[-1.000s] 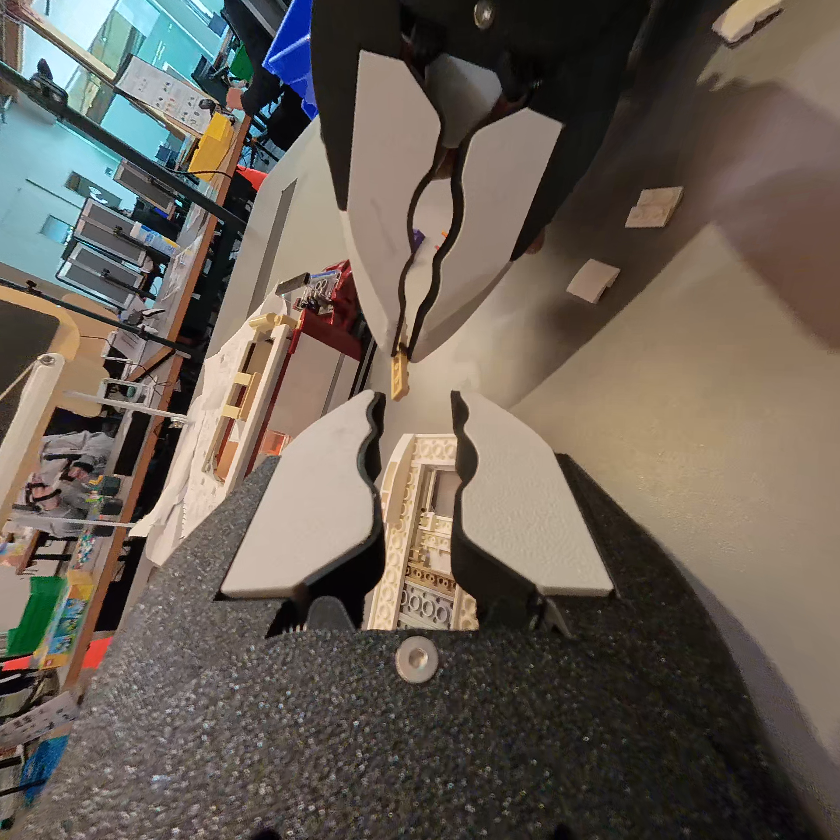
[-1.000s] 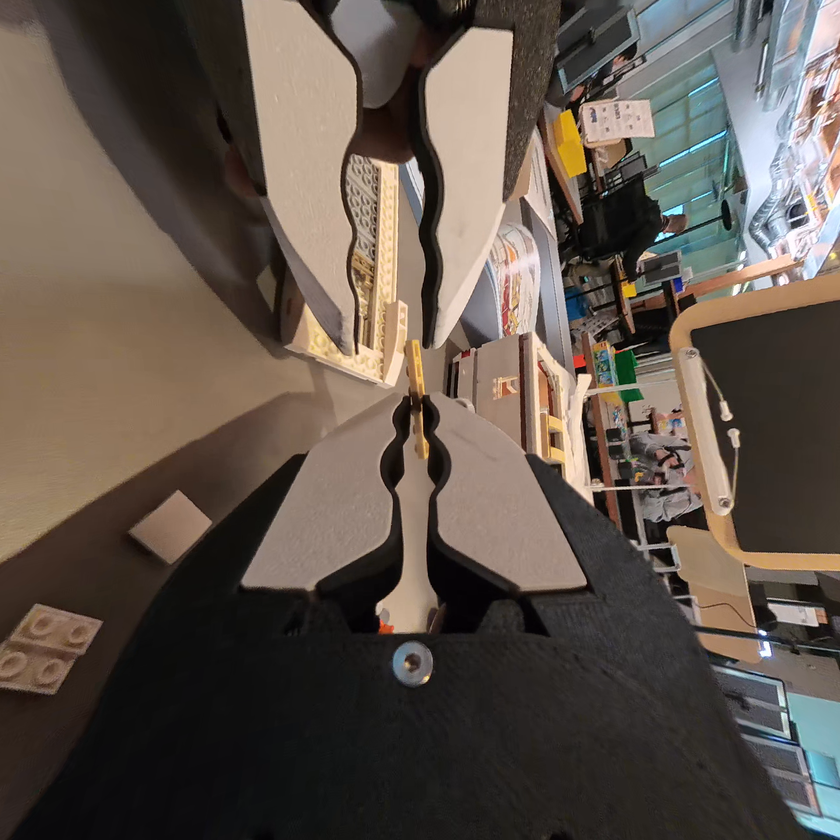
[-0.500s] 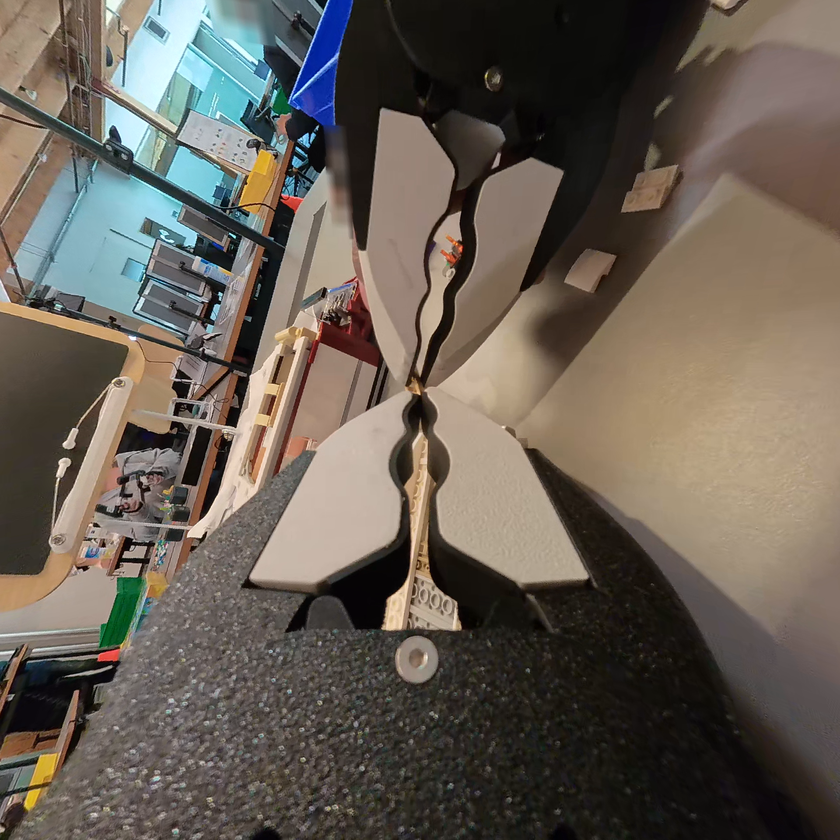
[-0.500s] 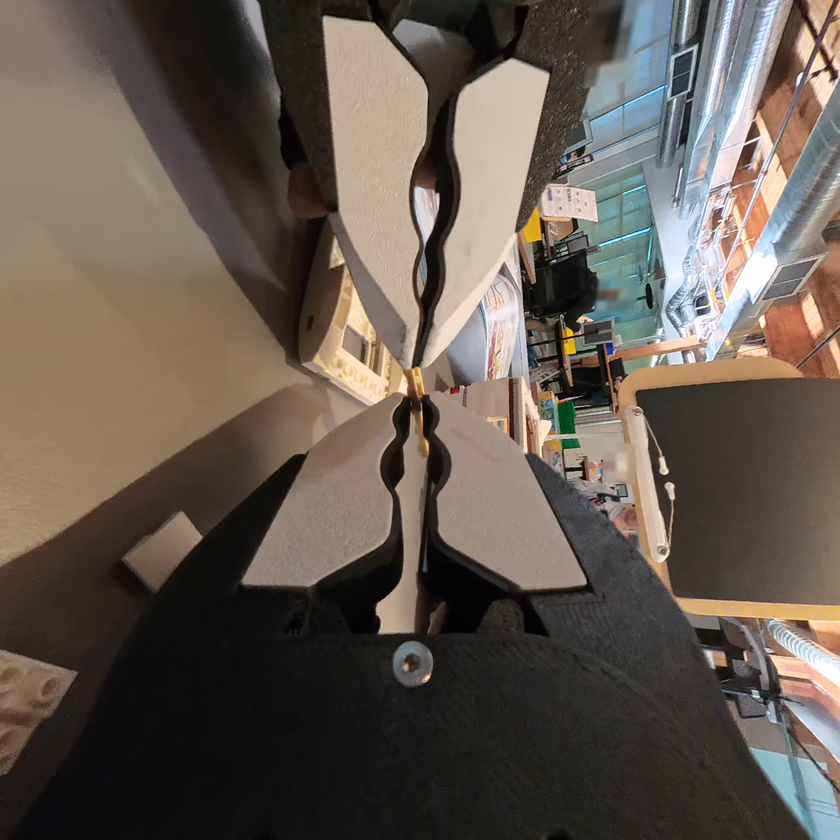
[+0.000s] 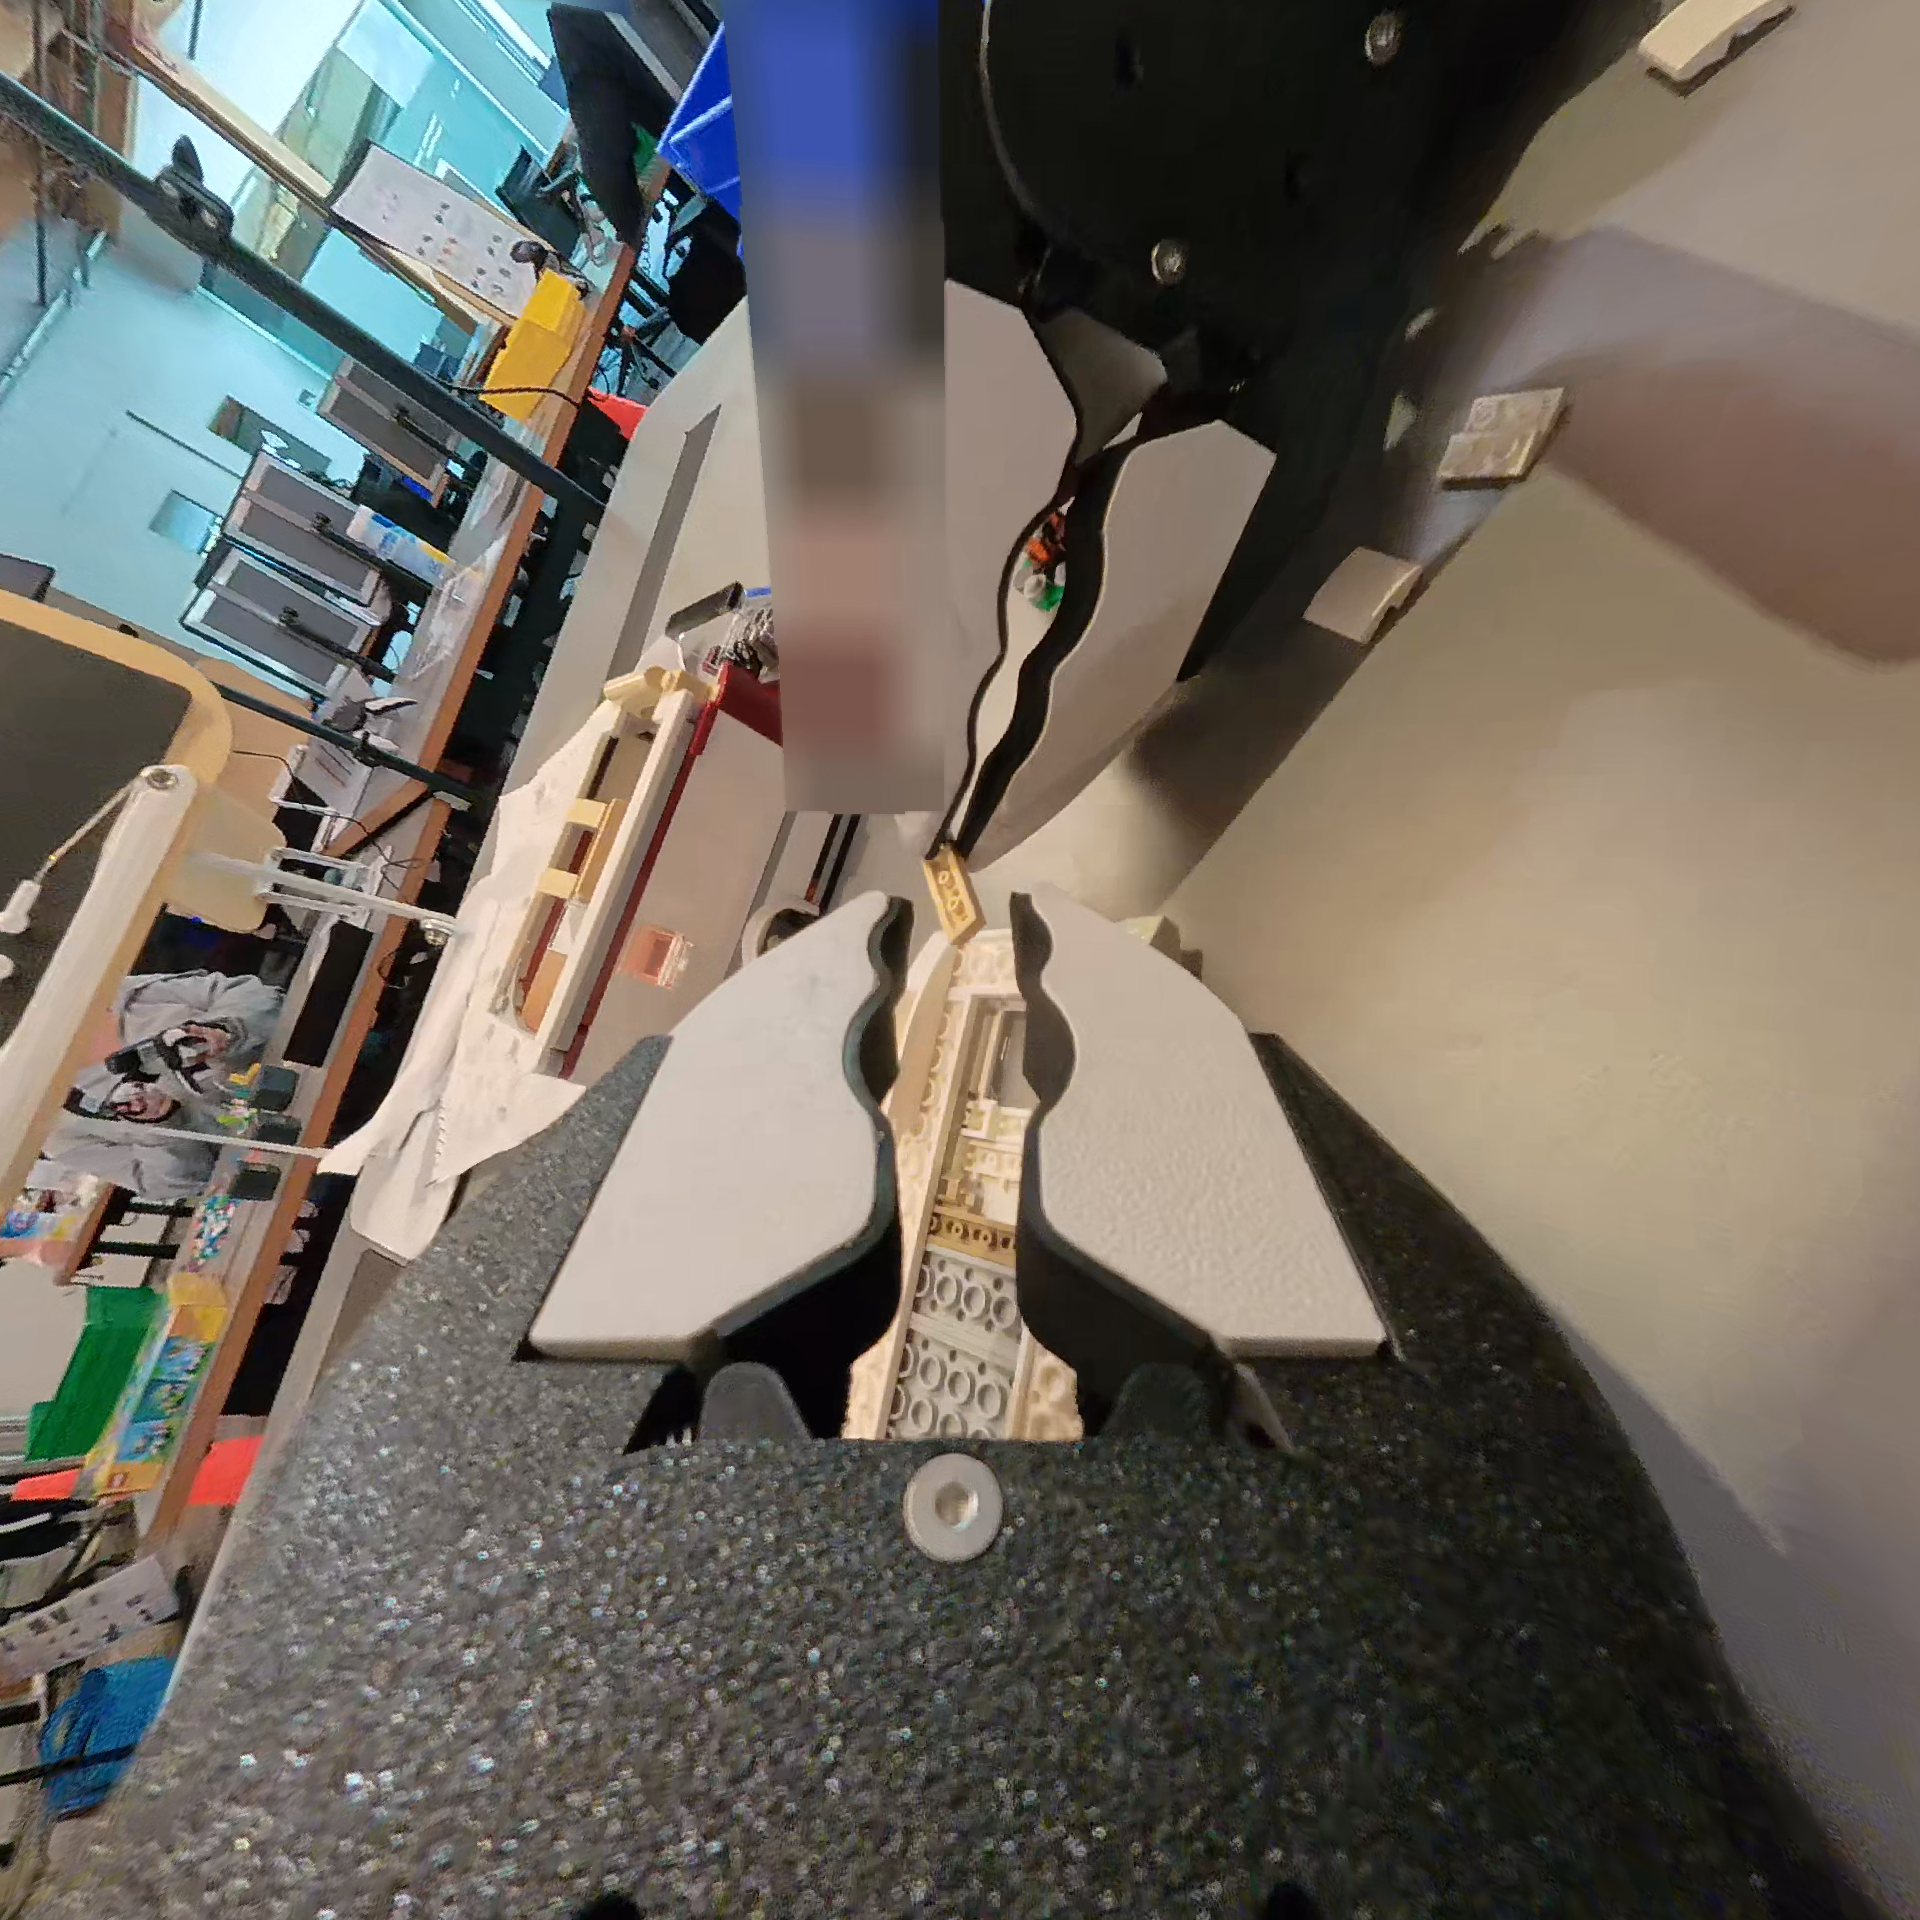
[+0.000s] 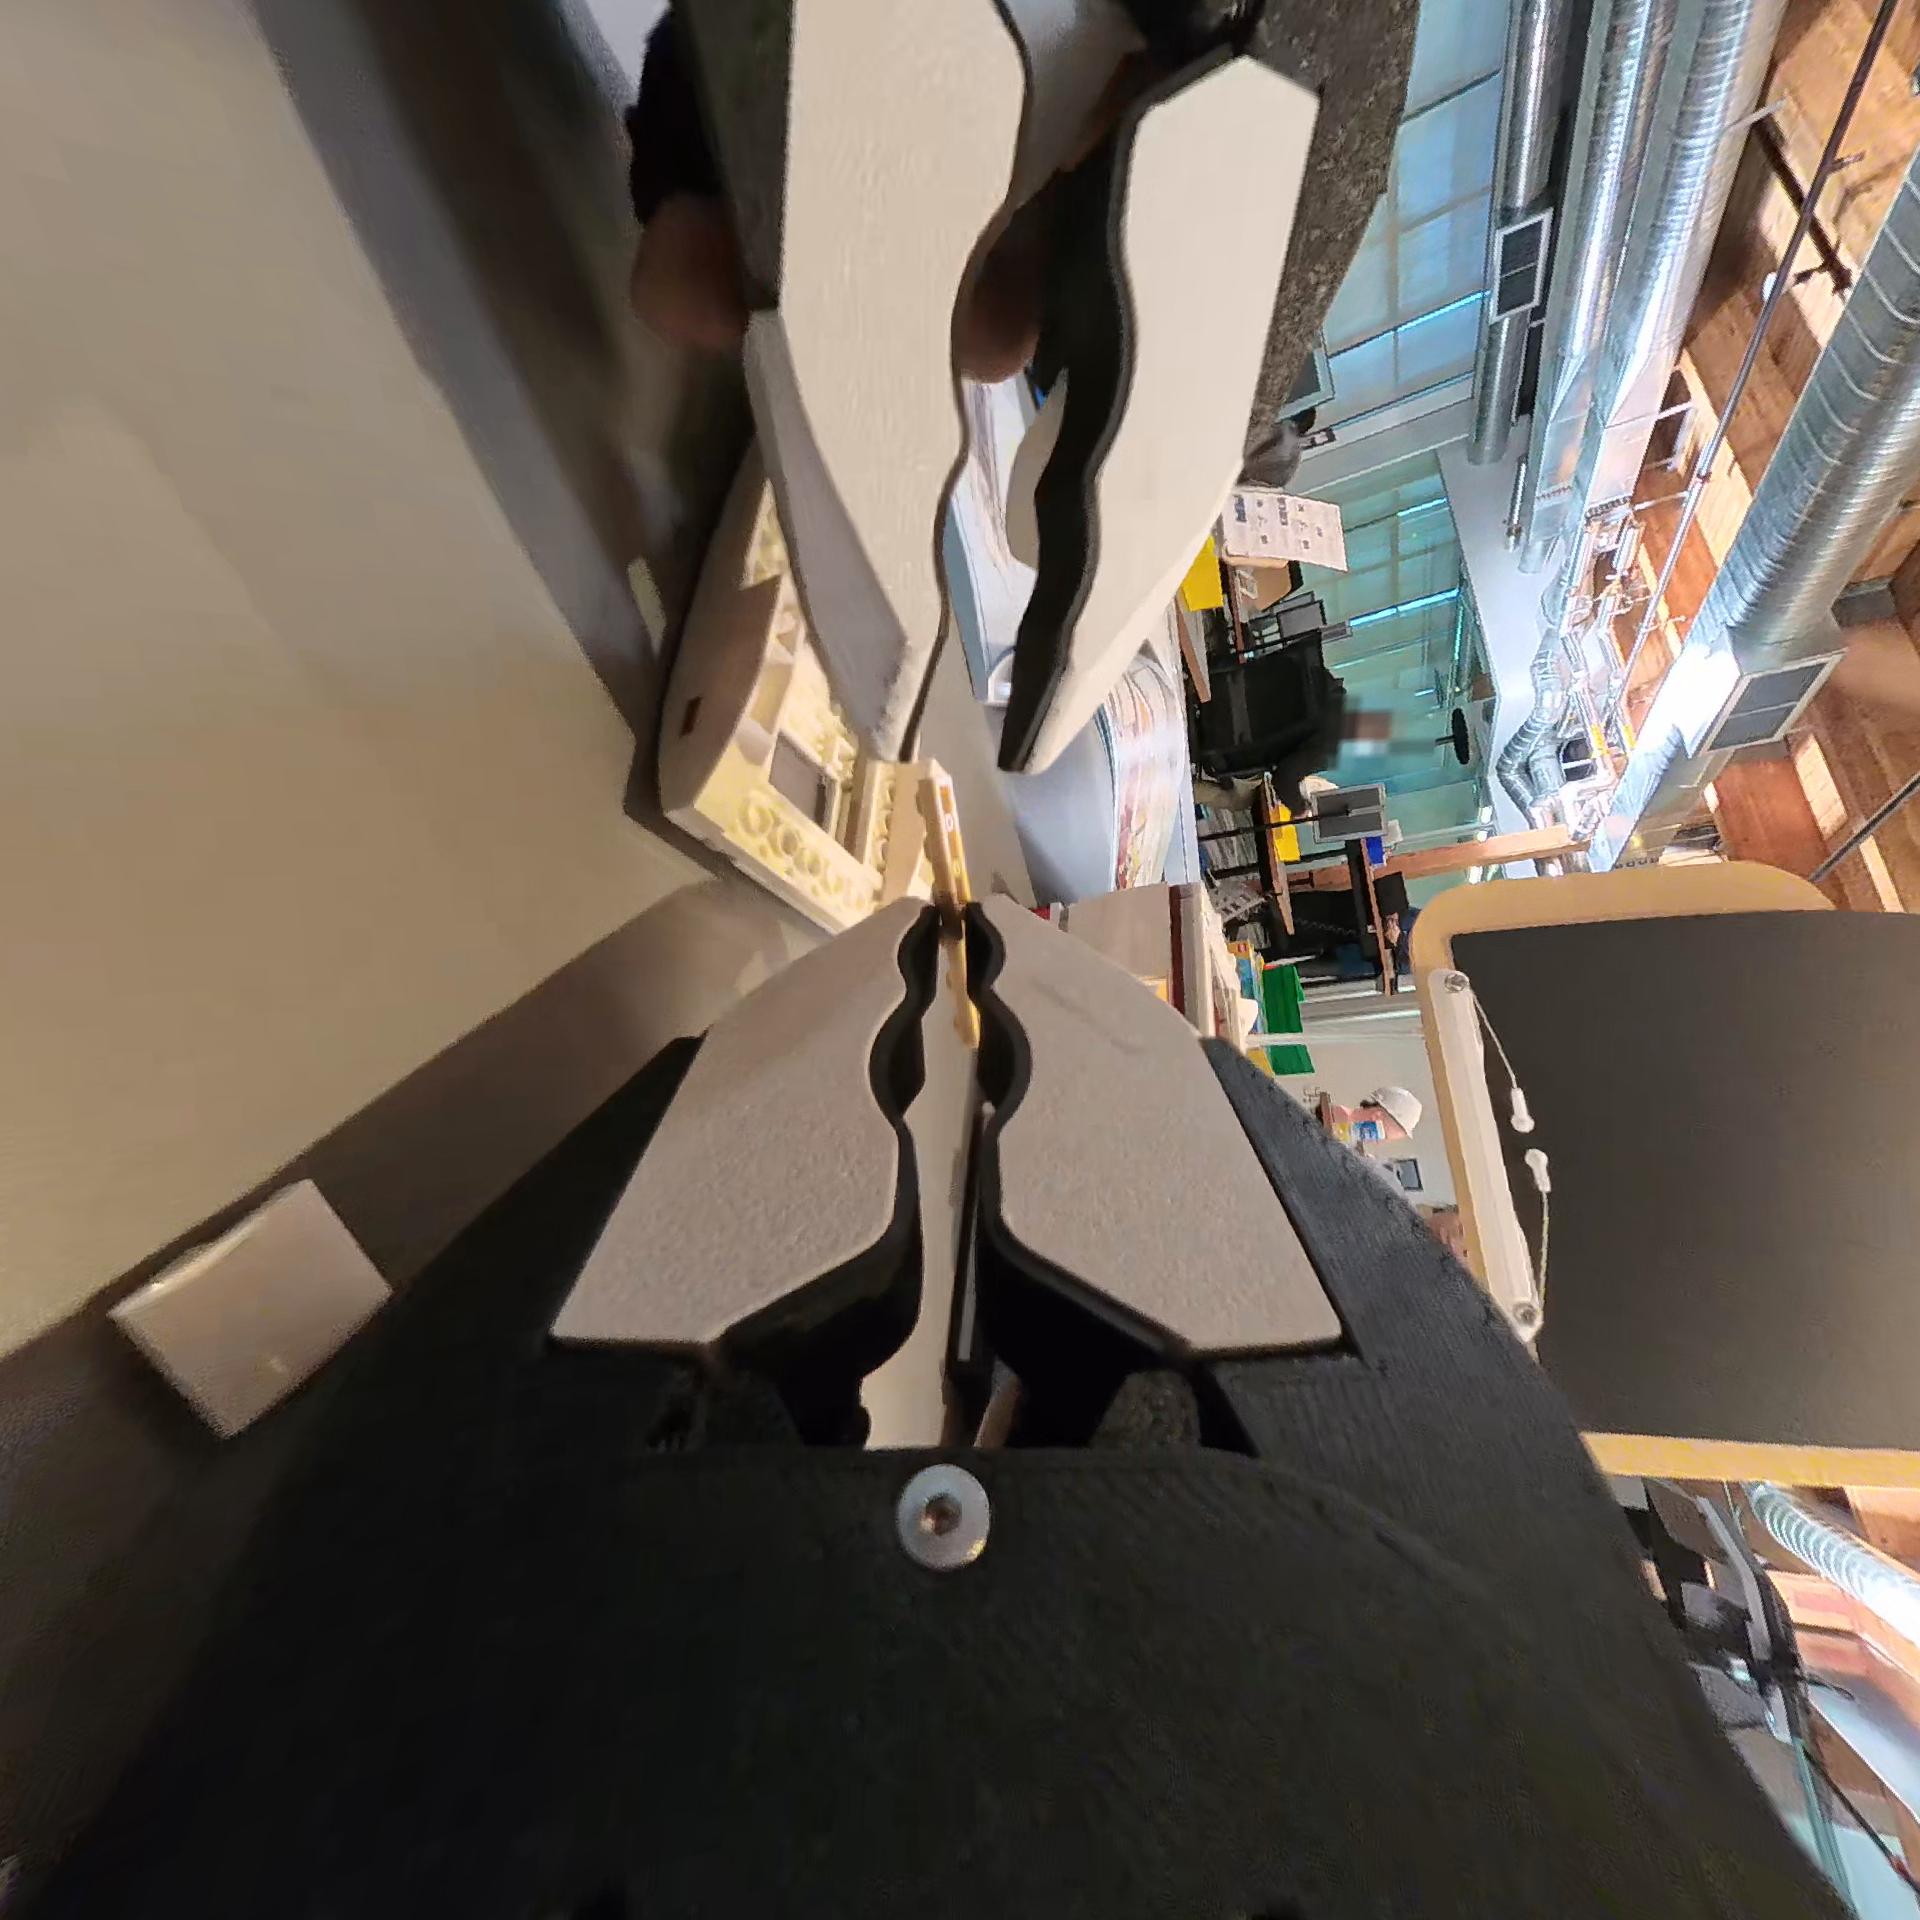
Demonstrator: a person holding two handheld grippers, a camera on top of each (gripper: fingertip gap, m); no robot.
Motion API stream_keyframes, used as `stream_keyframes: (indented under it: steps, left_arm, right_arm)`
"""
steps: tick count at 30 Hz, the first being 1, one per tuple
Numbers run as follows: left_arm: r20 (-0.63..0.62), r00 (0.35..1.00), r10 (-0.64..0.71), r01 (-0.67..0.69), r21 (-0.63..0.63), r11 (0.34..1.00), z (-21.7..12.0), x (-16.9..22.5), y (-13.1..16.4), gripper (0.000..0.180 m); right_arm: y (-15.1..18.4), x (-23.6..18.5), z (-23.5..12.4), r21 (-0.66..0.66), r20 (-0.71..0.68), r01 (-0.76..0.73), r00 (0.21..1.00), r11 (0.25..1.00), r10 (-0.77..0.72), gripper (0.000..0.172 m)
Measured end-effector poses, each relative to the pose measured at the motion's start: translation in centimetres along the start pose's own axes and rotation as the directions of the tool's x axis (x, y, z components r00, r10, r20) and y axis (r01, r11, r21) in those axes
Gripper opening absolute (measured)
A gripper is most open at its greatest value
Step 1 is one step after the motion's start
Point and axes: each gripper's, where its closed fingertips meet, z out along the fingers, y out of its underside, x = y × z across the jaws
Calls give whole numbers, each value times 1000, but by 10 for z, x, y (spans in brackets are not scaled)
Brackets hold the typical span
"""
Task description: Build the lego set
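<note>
My right gripper (image 6: 948, 914) is shut on a small tan plate (image 6: 951, 862), which sticks out past its tips. In the left wrist view the right gripper (image 5: 961, 842) comes in from above with the plate (image 5: 954, 896) hanging at its tips. My left gripper (image 5: 951, 914) is open, and the plate's end hangs between its fingertips without touching them. A white brick assembly (image 5: 966, 1143) lies on the table below the left gripper's fingers. In the right wrist view the left gripper (image 6: 956, 748) stands open just over that assembly (image 6: 769, 800).
Loose pieces lie on the grey table: a grey tile (image 5: 1356, 603) (image 6: 249, 1304), tan plates (image 5: 1501, 436) and a white piece (image 5: 1704, 42). A white and red brick model (image 5: 623, 862) stands to the left. A booklet (image 6: 1143, 748) lies beyond the assembly. Left and right tips are no more than a few centimetres apart.
My left gripper was open a second ago, shut tip to tip with the right one half a second ago, and has opened again. The tan plate stayed in the right gripper.
</note>
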Motion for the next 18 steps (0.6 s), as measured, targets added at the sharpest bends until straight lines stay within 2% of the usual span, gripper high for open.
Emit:
stream_keyframes:
  steps: [9, 12, 18]
  left_arm:
    - [-121, 990, -78, 79, 4, 997, -9, 5, 8, 25]
    - [-198, 971, -136, 129, -48, 991, -11, 11, 16, 36]
    - [-222, 964, -143, 107, -166, 980, -13, 12, 38, 48]
  right_arm:
    - [-2, -6, 3, 45, 42, 39, 998, 998, -40, 4]
    - [-2, -7, 2, 46, 43, 48, 998, 998, -50, 5]
    - [-2, -11, 3, 43, 58, 75, 995, 996, -78, 5]
